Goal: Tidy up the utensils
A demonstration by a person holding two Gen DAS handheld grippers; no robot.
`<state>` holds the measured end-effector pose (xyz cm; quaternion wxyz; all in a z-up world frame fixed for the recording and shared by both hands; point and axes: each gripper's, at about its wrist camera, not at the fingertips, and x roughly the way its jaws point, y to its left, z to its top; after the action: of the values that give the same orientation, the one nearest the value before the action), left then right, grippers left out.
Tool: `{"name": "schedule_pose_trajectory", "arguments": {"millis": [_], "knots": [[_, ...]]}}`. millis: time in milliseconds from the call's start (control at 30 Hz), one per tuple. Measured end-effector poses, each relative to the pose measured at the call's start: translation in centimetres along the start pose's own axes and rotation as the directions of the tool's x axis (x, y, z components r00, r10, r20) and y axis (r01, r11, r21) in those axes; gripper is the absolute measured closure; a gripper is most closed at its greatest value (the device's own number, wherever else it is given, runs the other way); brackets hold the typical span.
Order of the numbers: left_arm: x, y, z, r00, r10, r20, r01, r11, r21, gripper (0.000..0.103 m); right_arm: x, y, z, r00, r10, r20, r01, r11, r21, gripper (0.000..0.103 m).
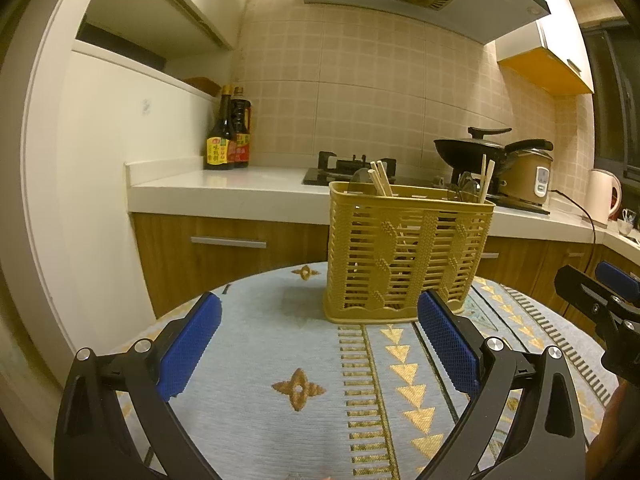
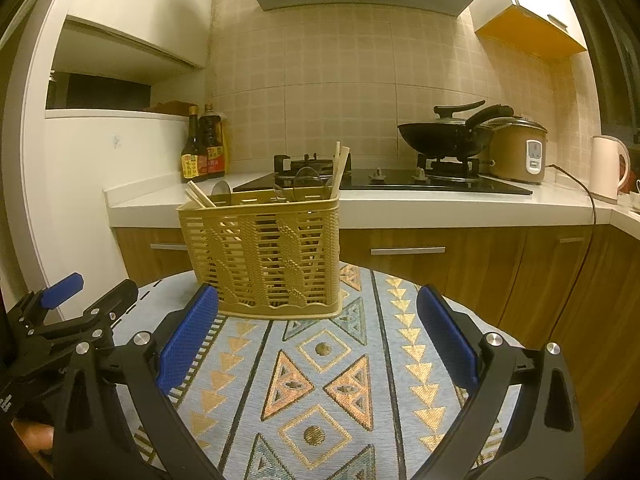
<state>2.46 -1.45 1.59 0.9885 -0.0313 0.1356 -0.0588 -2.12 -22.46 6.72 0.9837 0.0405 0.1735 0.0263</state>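
Note:
A yellow slatted utensil basket (image 1: 404, 256) stands upright on a patterned tablecloth (image 1: 280, 360), also seen in the right wrist view (image 2: 268, 256). It holds wooden chopsticks (image 1: 380, 182) and spoons (image 2: 306, 180) that stick out of its top. My left gripper (image 1: 320, 344) is open and empty, just short of the basket, its right pad near the basket's base. My right gripper (image 2: 320, 340) is open and empty, in front and to the right of the basket. Each gripper shows at the edge of the other's view.
Behind the table runs a white kitchen counter (image 2: 400, 204) with wooden cabinets below. On it stand sauce bottles (image 1: 228, 136), a gas hob with a black wok (image 2: 448, 132), a rice cooker (image 2: 516, 148) and a kettle (image 2: 608, 168). A cord (image 2: 588, 220) hangs down the cabinets.

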Motion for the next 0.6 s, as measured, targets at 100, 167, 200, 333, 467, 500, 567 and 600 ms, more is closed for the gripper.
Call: {"name": "schedule_pose_trajectory", "arguments": {"millis": [100,167,200,333,467,500,567,600], "knots": [[-0.01,0.01,0.03,1.0,0.0,0.001,0.0,1.0,0.003,0.008,0.02,-0.06,0.05,1.0,0.0,0.001,0.0,1.0,0.001,0.008],[0.0,0.0,0.03,1.0,-0.001,0.001,0.001,1.0,0.002,0.008,0.08,-0.09,0.06,1.0,-0.001,0.0,0.001,1.0,0.002,0.008],[0.0,0.0,0.03,1.0,-0.002,0.0,0.002,1.0,0.002,0.008,0.13,-0.13,0.07,1.0,0.0,-0.002,0.0,1.0,0.002,0.008],[0.0,-0.04,0.07,1.0,-0.002,0.0,0.002,1.0,0.002,0.008,0.18,-0.16,0.09,1.0,0.0,-0.003,0.0,1.0,0.004,0.008],[0.07,-0.08,0.07,1.0,-0.003,-0.001,0.003,1.0,0.002,0.008,0.18,-0.16,0.1,1.0,0.0,-0.003,0.0,1.0,0.004,0.008],[0.08,-0.06,0.07,1.0,-0.004,-0.002,0.004,1.0,0.002,0.008,0.17,-0.18,0.1,1.0,-0.002,-0.003,0.002,1.0,0.004,0.008],[0.11,-0.1,0.06,1.0,-0.005,-0.002,0.005,1.0,0.002,0.008,0.19,-0.27,0.09,1.0,-0.004,-0.002,0.004,1.0,0.008,0.008],[0.11,-0.1,0.05,1.0,-0.005,-0.001,0.005,1.0,0.002,0.008,0.19,-0.31,0.09,1.0,-0.005,-0.001,0.005,1.0,0.011,0.008]]}}
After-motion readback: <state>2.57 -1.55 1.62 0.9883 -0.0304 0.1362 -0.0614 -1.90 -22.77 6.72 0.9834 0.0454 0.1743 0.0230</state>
